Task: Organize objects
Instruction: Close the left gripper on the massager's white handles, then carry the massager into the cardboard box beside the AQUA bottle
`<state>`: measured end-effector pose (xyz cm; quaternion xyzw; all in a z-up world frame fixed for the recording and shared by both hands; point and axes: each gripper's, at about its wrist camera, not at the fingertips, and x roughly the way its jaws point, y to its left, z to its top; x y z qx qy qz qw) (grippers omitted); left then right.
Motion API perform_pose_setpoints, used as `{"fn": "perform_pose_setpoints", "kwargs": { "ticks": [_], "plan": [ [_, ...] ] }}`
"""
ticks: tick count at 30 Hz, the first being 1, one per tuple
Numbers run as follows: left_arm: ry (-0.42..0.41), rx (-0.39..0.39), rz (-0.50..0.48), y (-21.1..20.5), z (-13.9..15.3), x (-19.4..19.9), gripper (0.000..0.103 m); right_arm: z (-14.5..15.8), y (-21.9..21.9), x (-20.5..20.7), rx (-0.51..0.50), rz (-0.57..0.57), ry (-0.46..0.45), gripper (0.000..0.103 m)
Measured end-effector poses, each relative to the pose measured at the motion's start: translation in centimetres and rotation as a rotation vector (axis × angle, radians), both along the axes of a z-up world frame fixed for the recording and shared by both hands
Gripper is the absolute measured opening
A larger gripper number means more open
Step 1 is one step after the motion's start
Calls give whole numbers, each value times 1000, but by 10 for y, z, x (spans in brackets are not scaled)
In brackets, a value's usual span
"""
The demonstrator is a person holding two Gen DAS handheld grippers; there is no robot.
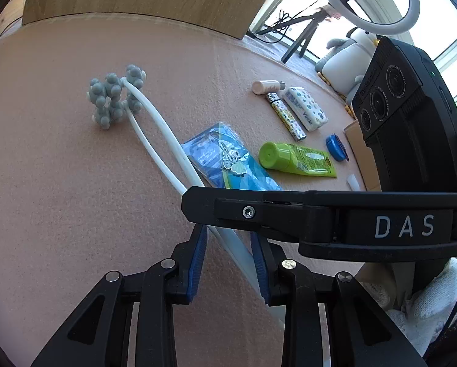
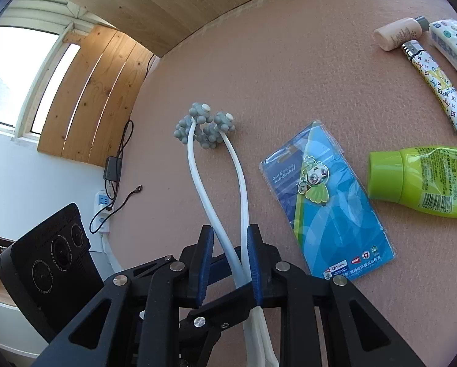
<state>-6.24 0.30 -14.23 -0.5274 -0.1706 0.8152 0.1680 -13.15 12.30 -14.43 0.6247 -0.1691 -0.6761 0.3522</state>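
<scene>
Ahead of both sets of jaws, to the left, lie the grey knobbed heads of the massager [image 2: 205, 128], resting on the pink mat [image 1: 60, 168]. Its two white arms run back and pass between the blue pads of the right gripper [image 2: 230, 263], whose jaws stand apart around them, not clamped. The left gripper [image 1: 228, 263] also straddles the handle with its jaws apart, the right gripper crossing just above it. Right of the jaws sit the blue card [image 2: 326, 202], then the green tube [image 2: 421, 180], with the lighter [image 2: 436, 82] and small bottle [image 2: 399, 33] further ahead. To do this well, I judge one gripper should close squarely across both arms where they converge, so the heavier head end does not swing when lifted.
</scene>
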Motion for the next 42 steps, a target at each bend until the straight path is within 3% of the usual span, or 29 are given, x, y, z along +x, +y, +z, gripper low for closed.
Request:
{"fn": "perform_pose_setpoints", "kwargs": {
  "ticks": [7,15,24,42],
  "plan": [
    [37,-4,-10,12,11,6,30,12,7,6,-38,27,4,18],
    [97,6,-18,37,37,9,30,43,33,15,-69,-3,78,17],
    [166,11,-95,86,72,5,30,86,85,31,-55,-76,192,17],
    [246,79,-364,282,111,-25,28,123,276,25,21,-356,296,17]
  ]
}}
